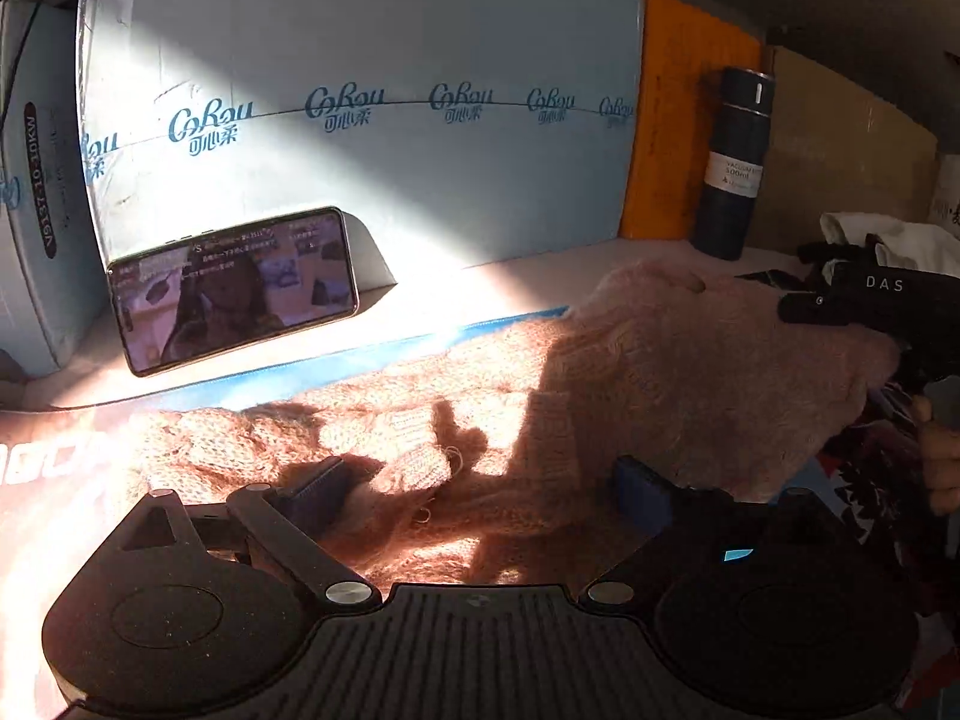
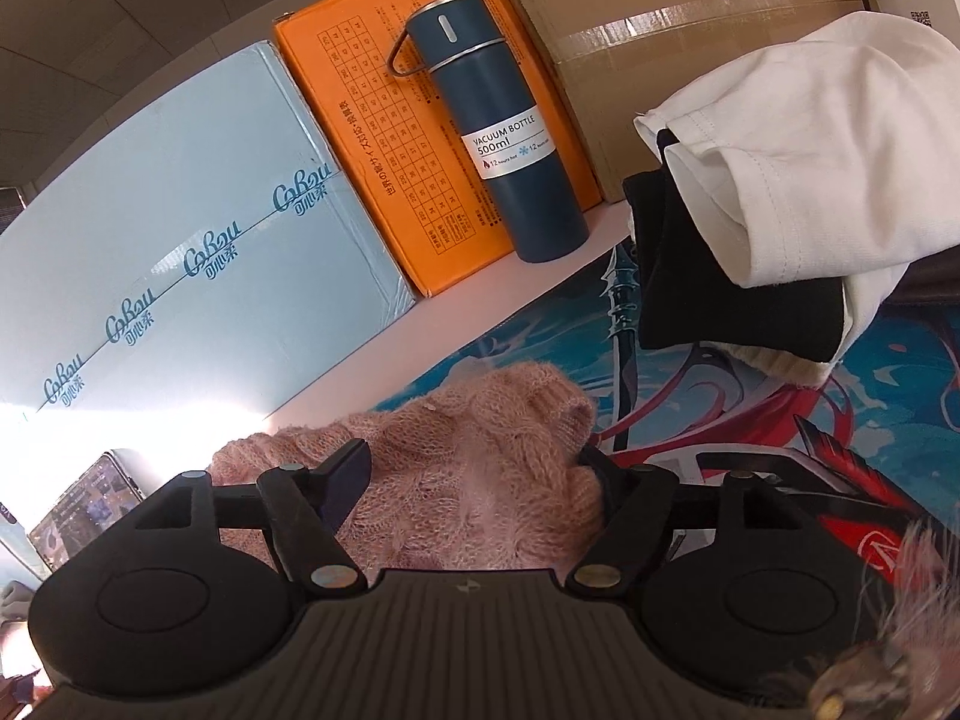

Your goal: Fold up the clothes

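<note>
A fuzzy pink knit sweater (image 1: 630, 372) lies bunched on the printed desk mat (image 2: 750, 372). My left gripper (image 1: 480, 480) hovers over its near part with its jaws wide apart and nothing between them. My right gripper (image 2: 474, 474) has its jaws wide apart around a bunched fold of the sweater (image 2: 480, 456); the fold fills the gap and touches the right finger. The right gripper also shows at the right edge of the left wrist view (image 1: 870, 306), at the sweater's far right end.
A pile of white and black clothes (image 2: 780, 180) sits at the right. A dark blue vacuum bottle (image 2: 504, 138) stands before an orange box (image 2: 360, 150). A light blue carton (image 1: 360, 120) backs the table, with a phone (image 1: 234, 288) leaning on it.
</note>
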{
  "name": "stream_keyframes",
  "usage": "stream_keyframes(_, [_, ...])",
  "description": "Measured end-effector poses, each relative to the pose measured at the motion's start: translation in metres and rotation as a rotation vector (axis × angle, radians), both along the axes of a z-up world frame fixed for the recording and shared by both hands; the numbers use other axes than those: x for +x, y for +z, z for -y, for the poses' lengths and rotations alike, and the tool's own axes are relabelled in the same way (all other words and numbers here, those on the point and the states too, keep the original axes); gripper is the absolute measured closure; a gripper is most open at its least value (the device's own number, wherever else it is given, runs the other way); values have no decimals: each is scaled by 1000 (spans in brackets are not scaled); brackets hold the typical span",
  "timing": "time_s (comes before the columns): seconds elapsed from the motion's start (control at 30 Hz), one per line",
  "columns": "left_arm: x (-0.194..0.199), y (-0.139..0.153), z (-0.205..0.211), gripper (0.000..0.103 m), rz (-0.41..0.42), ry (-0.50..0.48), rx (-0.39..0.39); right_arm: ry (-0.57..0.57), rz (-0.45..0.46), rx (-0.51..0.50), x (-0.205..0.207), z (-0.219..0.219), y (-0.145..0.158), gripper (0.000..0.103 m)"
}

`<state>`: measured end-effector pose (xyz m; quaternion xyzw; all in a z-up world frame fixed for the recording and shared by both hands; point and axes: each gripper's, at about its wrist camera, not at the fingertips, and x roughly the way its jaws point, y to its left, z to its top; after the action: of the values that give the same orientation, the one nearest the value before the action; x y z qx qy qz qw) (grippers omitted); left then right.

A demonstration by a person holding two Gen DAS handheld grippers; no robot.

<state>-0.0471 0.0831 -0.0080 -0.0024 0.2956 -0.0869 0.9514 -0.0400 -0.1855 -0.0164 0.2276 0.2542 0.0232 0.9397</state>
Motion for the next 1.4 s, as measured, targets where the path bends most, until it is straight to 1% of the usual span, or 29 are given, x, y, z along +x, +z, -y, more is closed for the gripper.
stream_keyframes(0.03, [0, 1, -5, 10, 0, 12, -17, 5, -7, -5, 0, -1, -1, 33])
stream_keyframes(0.07, [1, 1, -10, 19, 0, 24, -33, 8, -12, -13, 1, -2, -1, 33])
stream_keyframes(0.1, [1, 2, -16, 31, 1, 36, -50, 10, -13, -23, 1, -4, -1, 33])
stream_keyframes(0.13, [1, 2, -21, 39, 1, 48, -66, 11, -13, -33, 1, -5, -2, 33])
stream_keyframes(0.17, [1, 2, -23, 55, 4, 57, -57, 12, -15, -42, 1, -6, -1, 33])
stream_keyframes(0.2, [1, 2, -23, 63, 10, 60, -30, 13, -16, -48, 1, -6, -1, 33])
stream_keyframes(0.23, [0, 2, -22, 66, 17, 61, -14, 14, -17, -50, 0, -6, -1, 33])
stream_keyframes(0.3, [-2, 5, -26, 79, 39, 73, -9, 16, -20, -54, 1, -6, -1, 35])
stream_keyframes(0.33, [-4, 9, -29, 80, 54, 84, -20, 16, -22, -55, 1, -6, -1, 40])
stream_keyframes(0.37, [-5, 14, -34, 81, 73, 100, -30, 17, -23, -56, 1, -5, -1, 50])
stream_keyframes(0.4, [-7, 19, -39, 81, 98, 122, -35, 17, -25, -57, 1, -5, -1, 55])
stream_keyframes(0.47, [-12, 29, -51, 81, 151, 174, -46, 18, -29, -59, 1, -5, -1, 68])
stream_keyframes(0.5, [-15, 35, -58, 81, 176, 199, -57, 17, -26, -59, 1, -4, 0, 71])
stream_keyframes(0.53, [-18, 40, -65, 81, 203, 227, -69, 10, -17, -60, 1, -4, 1, 79])
stream_keyframes(0.57, [-22, 46, -74, 81, 231, 262, -79, -1, -7, -64, 1, -3, 2, 82])
stream_keyframes(0.63, [-29, 56, -91, 81, 275, 320, -93, -14, 6, -55, 0, -1, 3, 83])
stream_keyframes(0.73, [-39, 64, -116, 81, 306, 403, -111, -26, 12, -42, -1, 2, 4, 84])
stream_keyframes(0.8, [-46, 63, -132, 81, 300, 444, -129, -28, 12, -40, -1, 2, 4, 84])
stream_keyframes(0.87, [-54, 58, -148, 80, 281, 469, -165, -30, 9, -42, -1, 0, 4, 84])
stream_keyframes(0.97, [-59, 44, -163, 77, 237, 509, -199, -32, 2, -38, 1, -1, 3, 84])
stream_keyframes(1.07, [-59, 34, -179, 77, 185, 604, -204, -35, -4, -26, 1, 1, 1, 84])
stream_keyframes(1.13, [-61, 27, -190, 67, 159, 692, -193, -37, -7, -15, 1, 3, 1, 83])
stream_keyframes(1.17, [-63, 25, -195, 57, 156, 734, -187, -37, -7, -8, 2, 4, 0, 83])
stream_keyframes(1.2, [-65, 23, -199, 49, 158, 766, -192, -37, -7, -3, 2, 5, 0, 83])
stream_keyframes(1.23, [-69, 21, -205, 45, 161, 799, -204, -37, -6, 2, 2, 5, 0, 82])
stream_keyframes(1.27, [-73, 21, -208, 35, 168, 821, -216, -38, -4, 6, 1, 6, 0, 80])
stream_keyframes(1.3, [-76, 22, -209, 24, 185, 826, -231, -39, -1, 9, 1, 6, 0, 78])
stream_keyframes(1.33, [-79, 23, -209, 20, 211, 815, -248, -42, 4, 12, 0, 7, 0, 76])
stream_keyframes(1.4, [-84, 27, -202, 14, 262, 741, -268, -55, 25, 10, -3, 7, 1, 71])
